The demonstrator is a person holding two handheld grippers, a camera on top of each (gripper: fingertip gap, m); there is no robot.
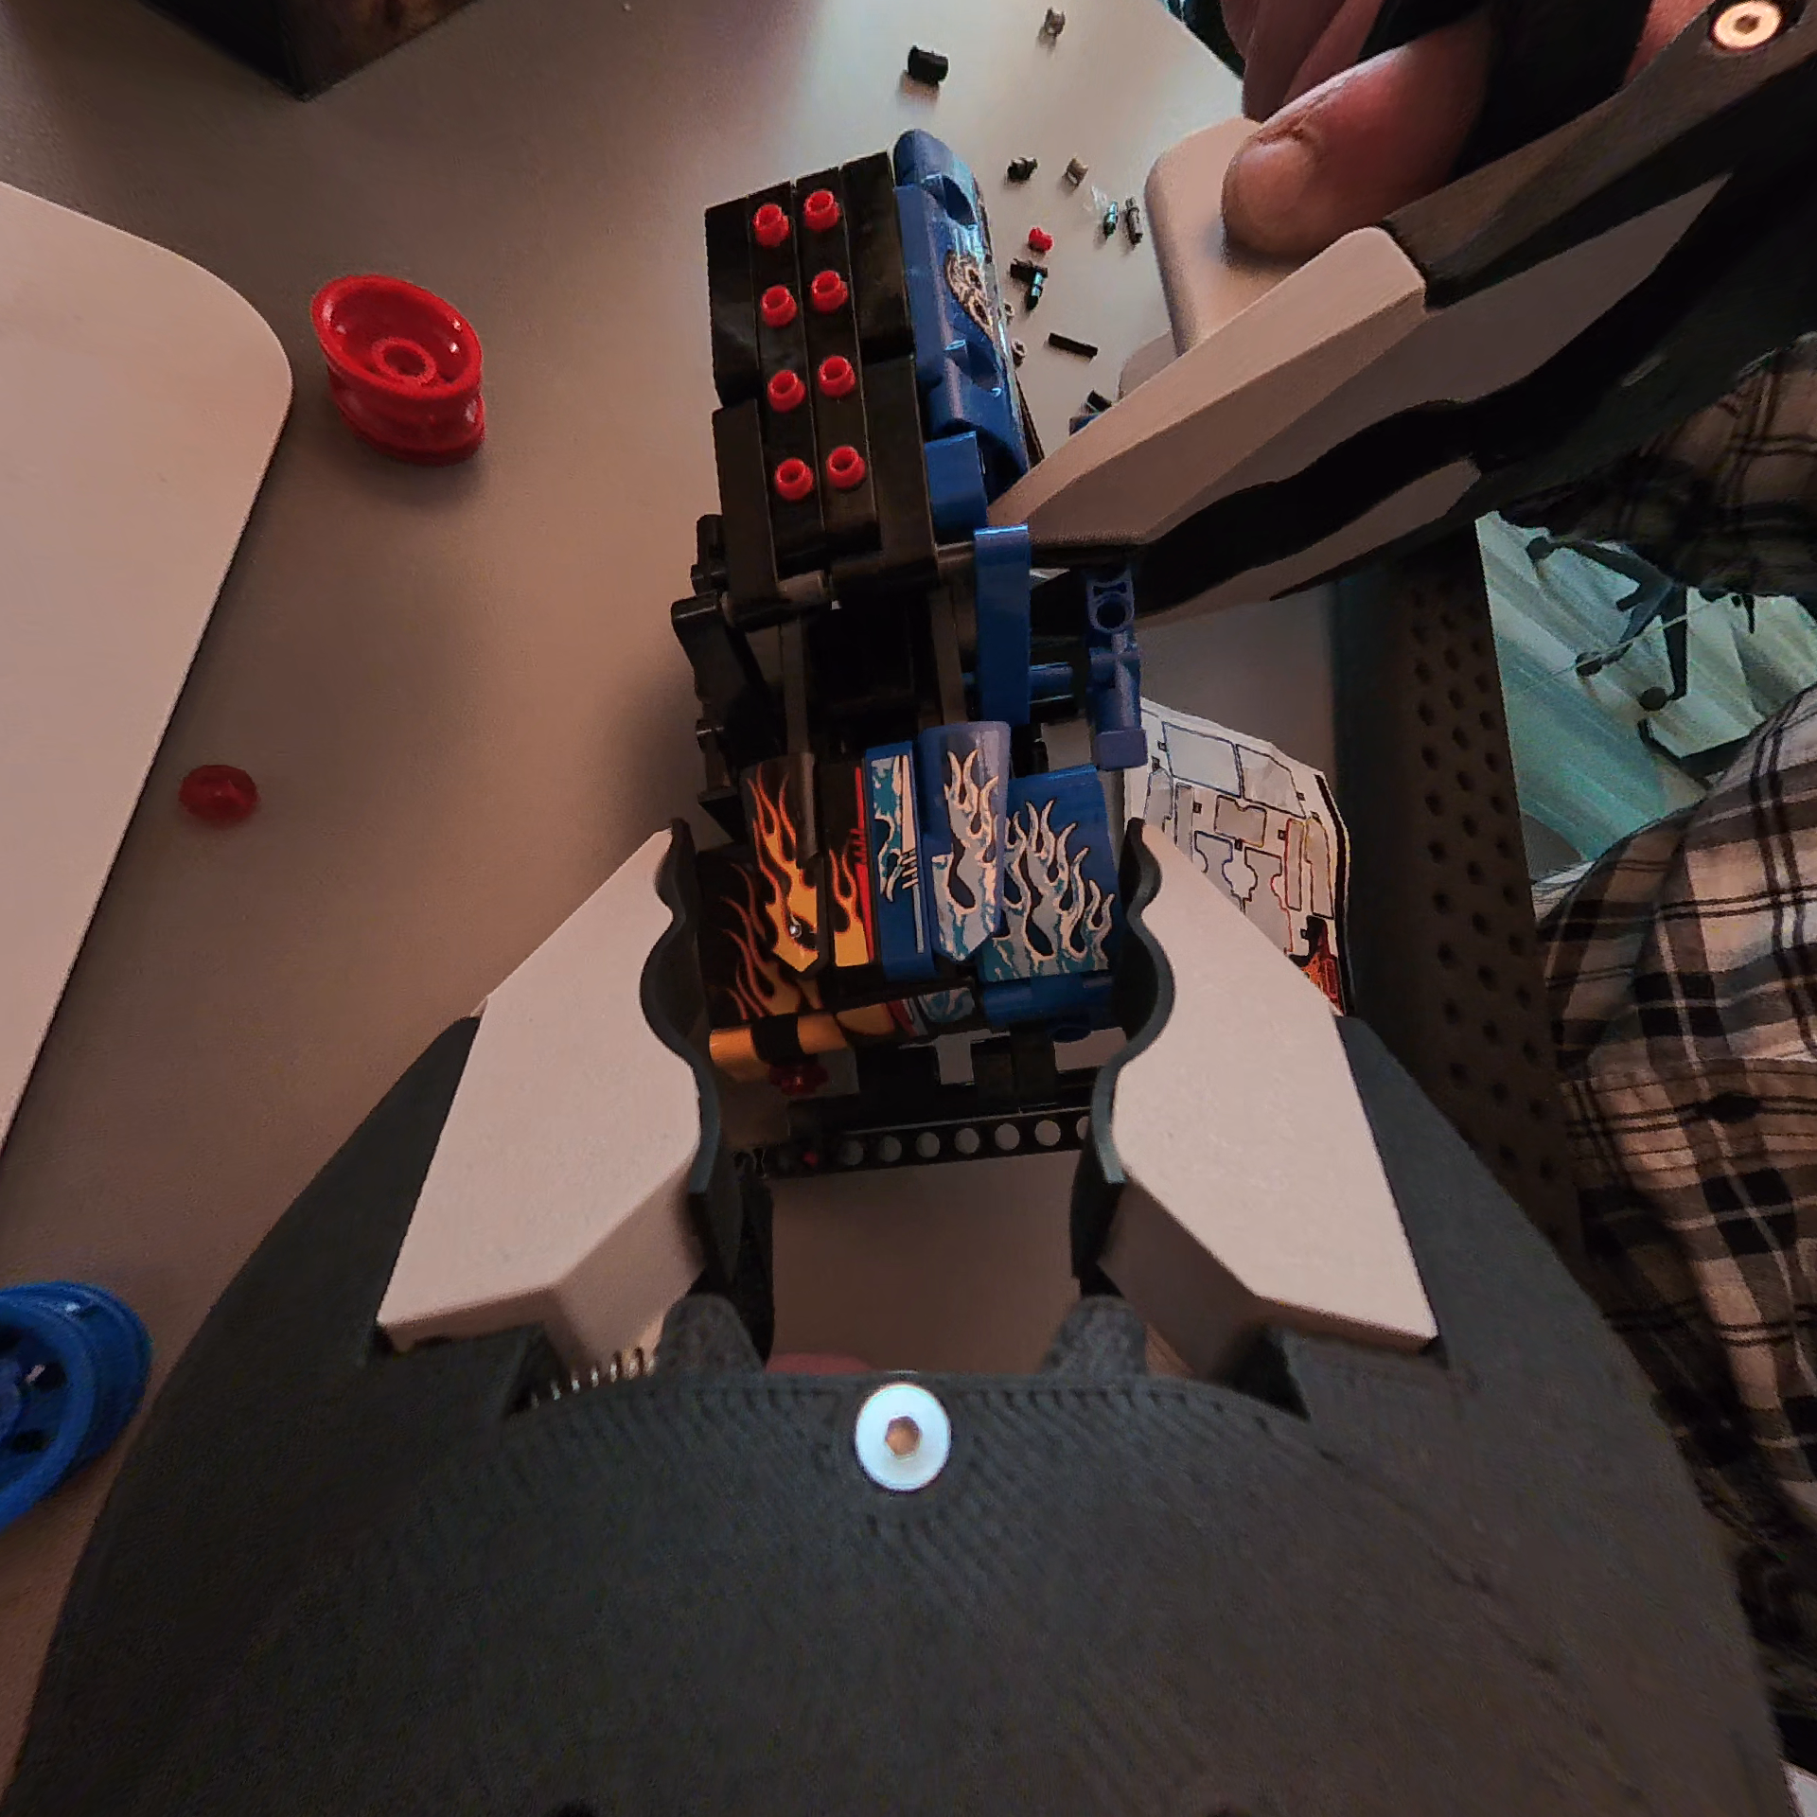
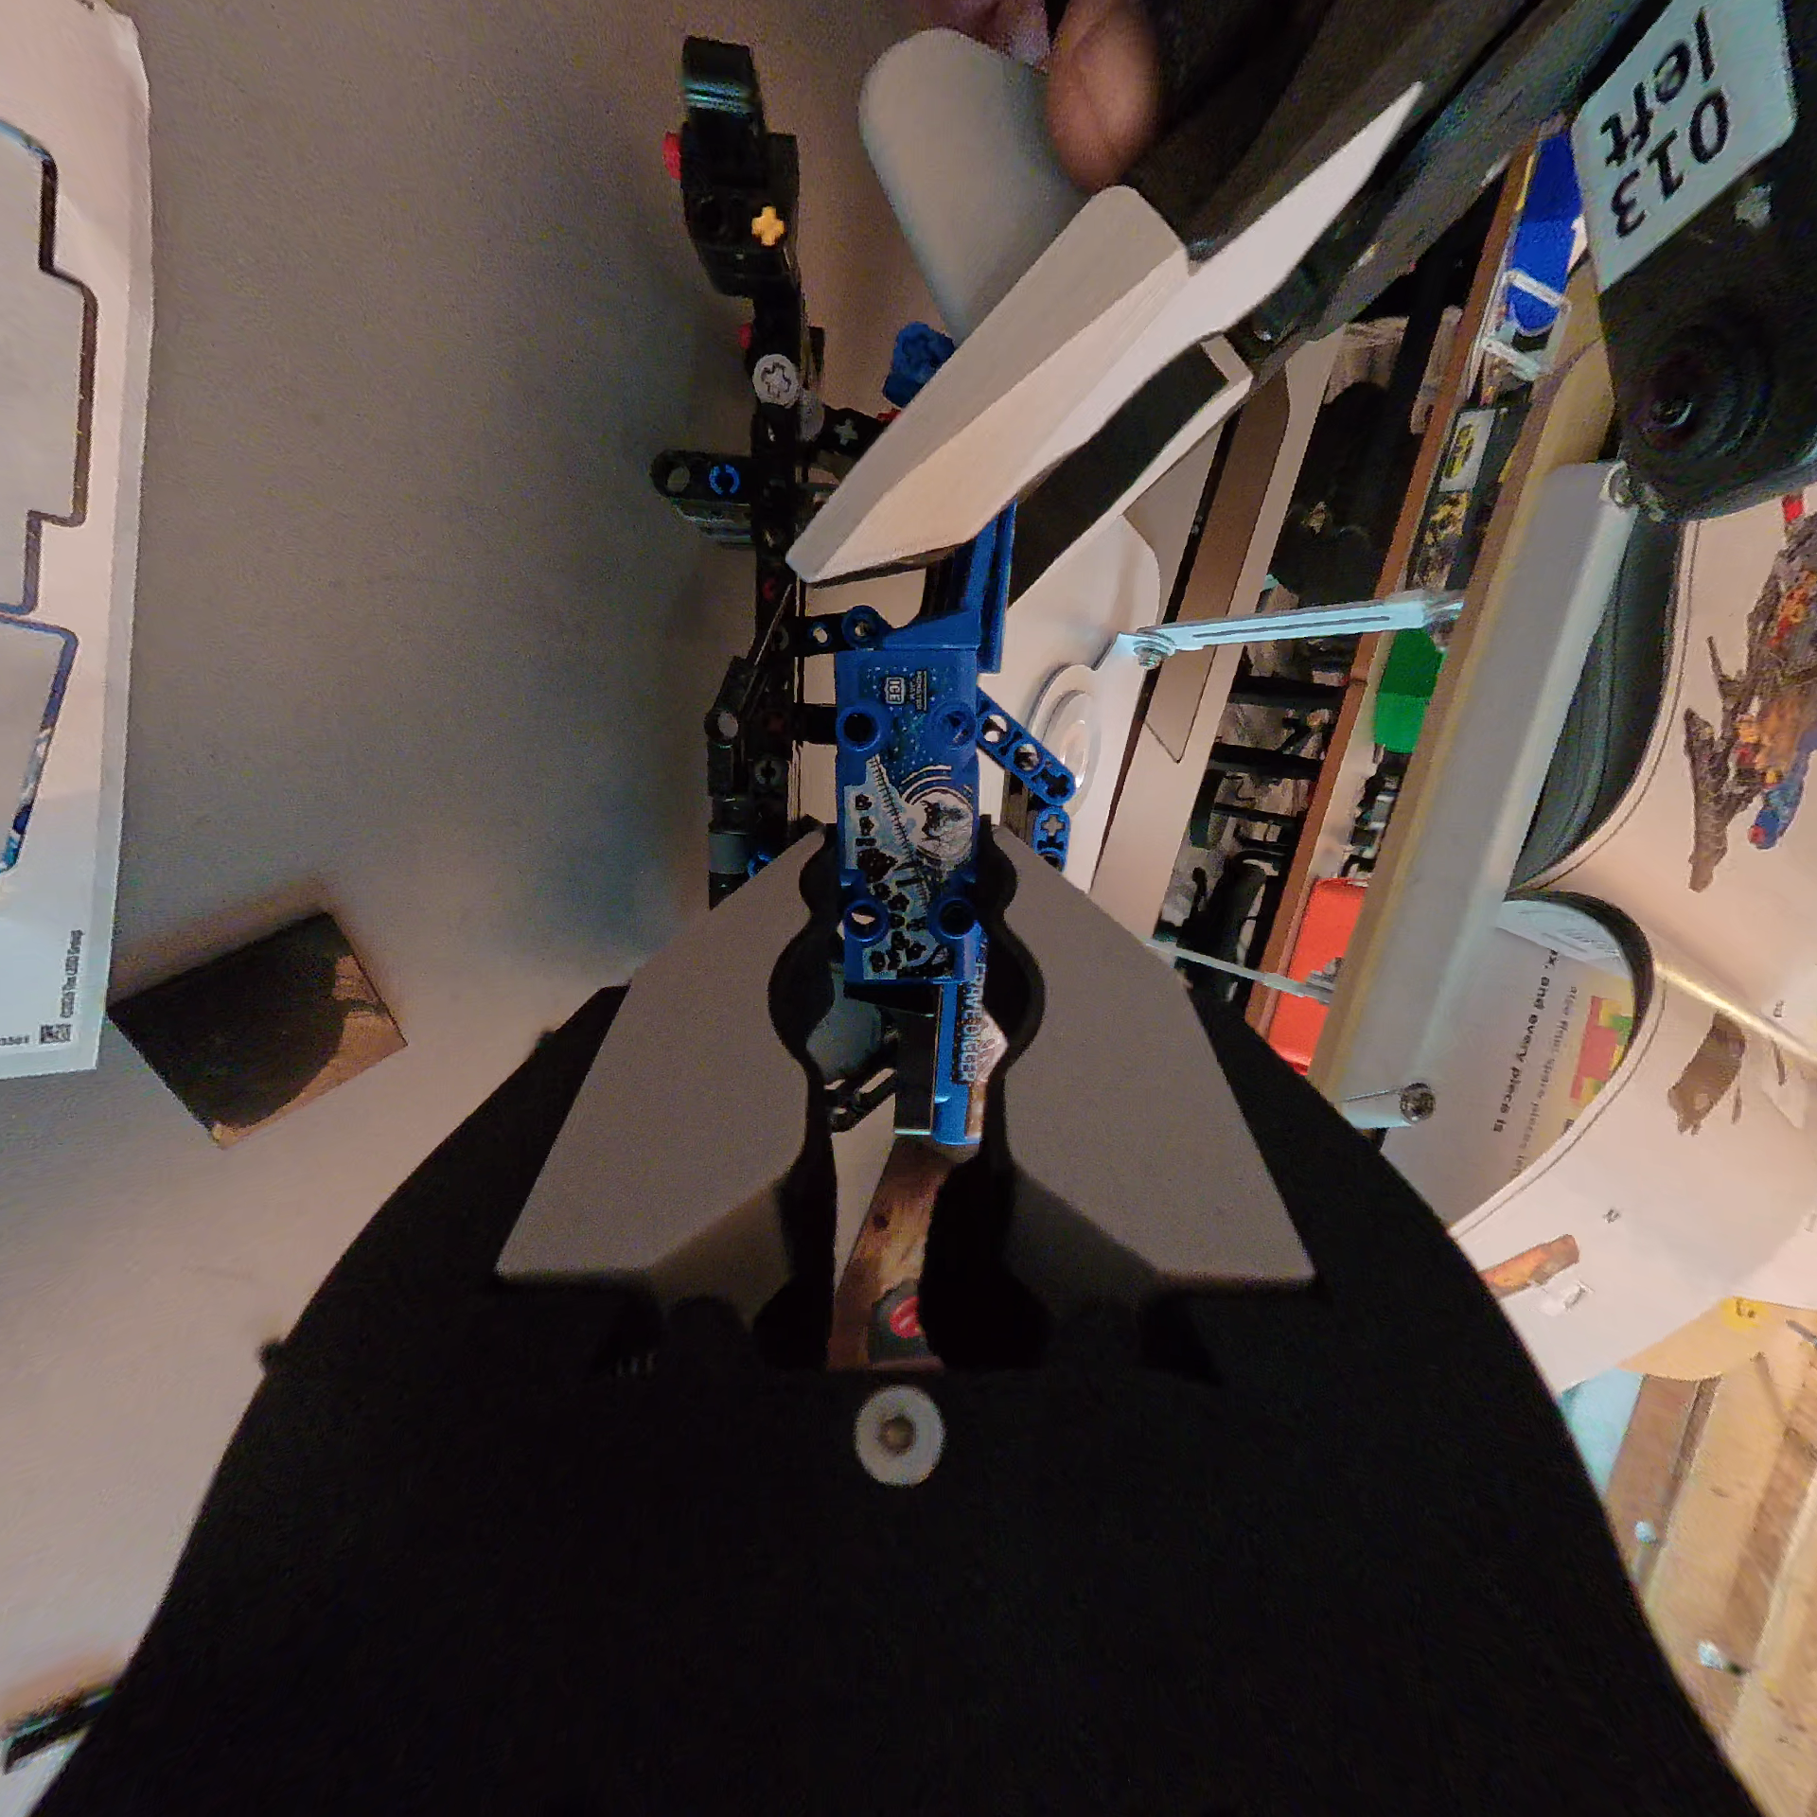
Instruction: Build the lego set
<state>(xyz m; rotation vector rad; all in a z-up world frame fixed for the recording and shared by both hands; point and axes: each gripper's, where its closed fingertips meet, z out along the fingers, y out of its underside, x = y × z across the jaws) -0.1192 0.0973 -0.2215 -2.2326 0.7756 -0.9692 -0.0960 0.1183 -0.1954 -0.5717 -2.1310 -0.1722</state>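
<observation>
The lego model is a black frame with red studs, blue side panels and flame-printed pieces. It is held above the grey table. My left gripper is shut on its flame-printed end, one finger on each side. My right gripper comes in from the upper right, and one of its fingers presses on the blue side. In the right wrist view my right gripper is shut on the model's blue printed panel. The left gripper's fingers clamp the model farther along.
A red wheel hub, a small red round piece and a blue wheel hub lie at the left beside a white tray. Small loose parts lie beyond the model. A sticker sheet lies at the right. A dark block sits on the table. My hands' fingertips stand some 5 centimeters from each other. From my left tips it is roughly 8 centimeters to the small red round piece; from my right, 15 centimeters.
</observation>
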